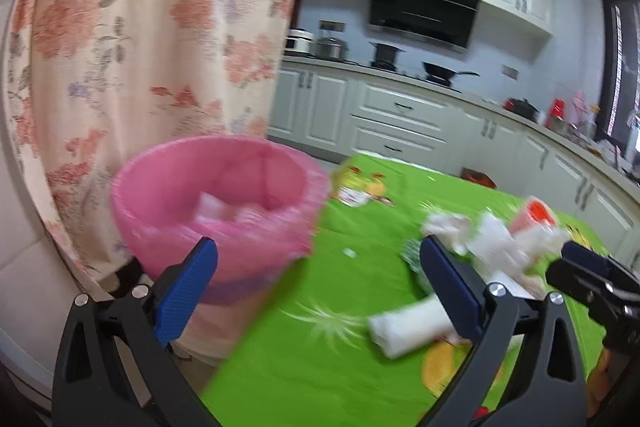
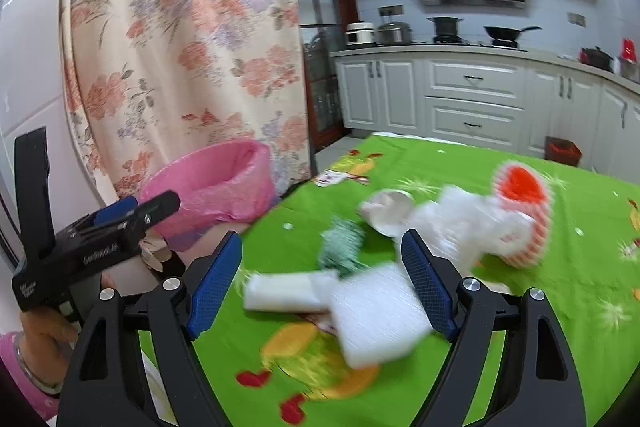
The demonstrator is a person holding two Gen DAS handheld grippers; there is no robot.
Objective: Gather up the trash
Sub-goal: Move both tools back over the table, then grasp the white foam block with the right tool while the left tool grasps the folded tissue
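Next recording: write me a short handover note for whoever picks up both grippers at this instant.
Left gripper: open, empty.
Right gripper: open, nothing gripped.
Pink-lined bin stands off the table's left edge and already holds some white scraps.
Left on the green tablecloth: folded white tissue, flat white pad, green wad, crumpled white plastic, red-and-white paper cup.
All of that remains to be binned.

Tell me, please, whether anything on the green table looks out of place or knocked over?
Yes: a red-and-white paper cup lies tipped on its side among crumpled white wrappers and folded tissues, loose on the tablecloth, not in the pink-lined bin.
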